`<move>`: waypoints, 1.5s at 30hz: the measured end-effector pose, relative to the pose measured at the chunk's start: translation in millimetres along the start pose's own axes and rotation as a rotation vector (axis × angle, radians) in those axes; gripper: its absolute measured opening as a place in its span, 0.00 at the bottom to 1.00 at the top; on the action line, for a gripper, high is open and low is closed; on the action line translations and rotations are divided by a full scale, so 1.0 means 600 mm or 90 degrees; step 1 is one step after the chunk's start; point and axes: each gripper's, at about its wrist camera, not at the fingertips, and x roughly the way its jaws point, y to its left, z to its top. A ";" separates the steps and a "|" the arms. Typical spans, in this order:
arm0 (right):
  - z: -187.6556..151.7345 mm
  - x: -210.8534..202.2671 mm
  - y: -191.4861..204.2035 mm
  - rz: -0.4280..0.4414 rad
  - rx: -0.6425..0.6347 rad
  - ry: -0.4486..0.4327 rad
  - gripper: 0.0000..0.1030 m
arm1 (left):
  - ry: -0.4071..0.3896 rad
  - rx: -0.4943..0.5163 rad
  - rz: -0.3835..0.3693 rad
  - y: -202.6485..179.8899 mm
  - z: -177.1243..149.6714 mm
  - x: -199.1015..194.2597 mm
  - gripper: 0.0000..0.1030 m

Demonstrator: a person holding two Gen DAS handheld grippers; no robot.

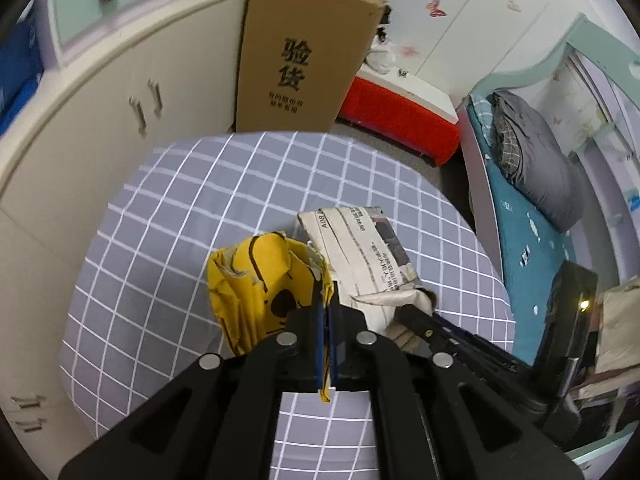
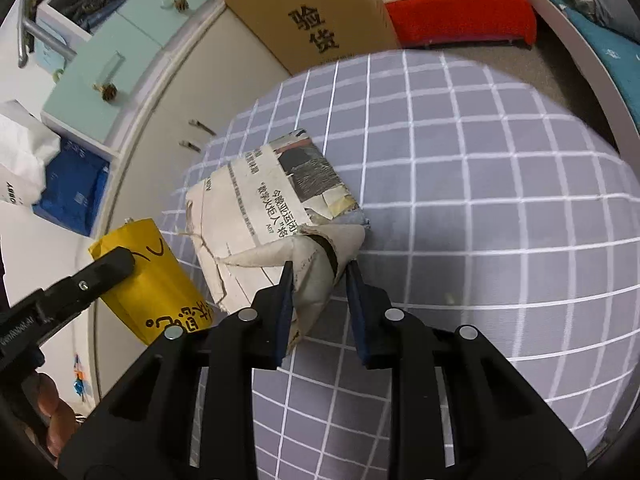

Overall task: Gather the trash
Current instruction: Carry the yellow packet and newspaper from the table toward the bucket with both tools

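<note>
My left gripper [image 1: 326, 294] is shut on the edge of a crumpled yellow paper bag [image 1: 256, 276] and holds it above the grey checked tablecloth [image 1: 168, 216]. The bag also shows in the right wrist view [image 2: 156, 280], with the left gripper's finger on it. My right gripper [image 2: 318, 270] is closed on a crumpled corner of a folded newspaper [image 2: 264, 204] that lies on the cloth. The newspaper shows in the left wrist view [image 1: 360, 248] just right of the bag, with the right gripper reaching it from the right.
A tall cardboard box [image 1: 304, 52] stands behind the table against cream cabinets [image 1: 100, 112]. A red bench [image 1: 400, 116] and a bed with a teal sheet [image 1: 520, 232] lie to the right. Mint drawers [image 2: 120, 40] are on the left.
</note>
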 end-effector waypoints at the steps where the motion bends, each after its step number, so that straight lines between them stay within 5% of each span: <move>1: 0.002 -0.012 -0.003 0.002 -0.001 -0.007 0.24 | -0.008 0.012 0.005 -0.015 0.000 -0.007 0.02; 13: 0.004 -0.241 -0.119 0.000 0.040 -0.128 0.24 | -0.084 0.136 0.007 -0.244 -0.037 -0.097 0.02; 29: -0.084 -0.567 -0.373 -0.097 0.135 -0.290 0.24 | -0.111 0.310 -0.086 -0.631 -0.166 -0.130 0.02; 45: -0.155 -0.716 -0.526 -0.167 0.198 -0.359 0.24 | -0.083 0.423 -0.152 -0.869 -0.272 -0.096 0.02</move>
